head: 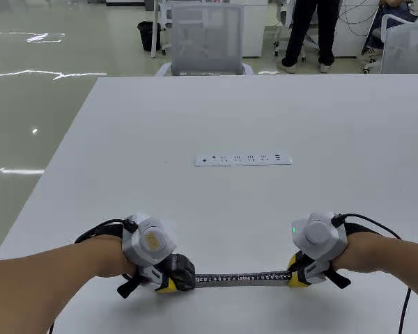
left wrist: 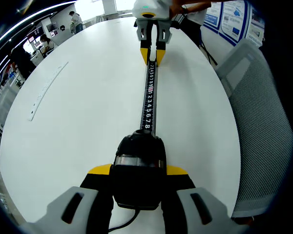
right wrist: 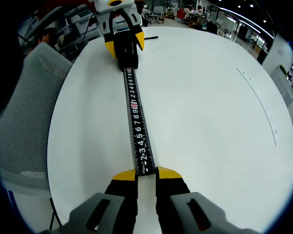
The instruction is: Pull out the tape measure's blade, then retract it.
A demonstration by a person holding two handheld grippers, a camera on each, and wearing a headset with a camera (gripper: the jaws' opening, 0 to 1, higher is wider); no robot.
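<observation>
1. The left gripper is clamped around the black body of the tape measure. There's a yellow jaw tip on each side of the case, so the jaws are only as wide apart as the case itself.
2. The right gripper is nearly closed, pinching the free end of the blade. The low numbers on the scale sit right at its yellow tips.
3. The blade is pulled out and runs straight from one gripper to the other, low over the table, with the printed scale facing up. It's a short stretch, and in the right gripper view the numbers go just past 10 before they reach the case.
4. In the head view both grippers are at the near edge of the table, well apart, with the blade bridging the gap and a bare forearm behind each one.
5. The table is plain white. A white power strip lies flat further out, around the middle.
6. For the room, there's a grey office chair at the far edge, a shiny pale floor to the left, and a person standing in the background. A mesh chair sits just off the near side of the table.
</observation>
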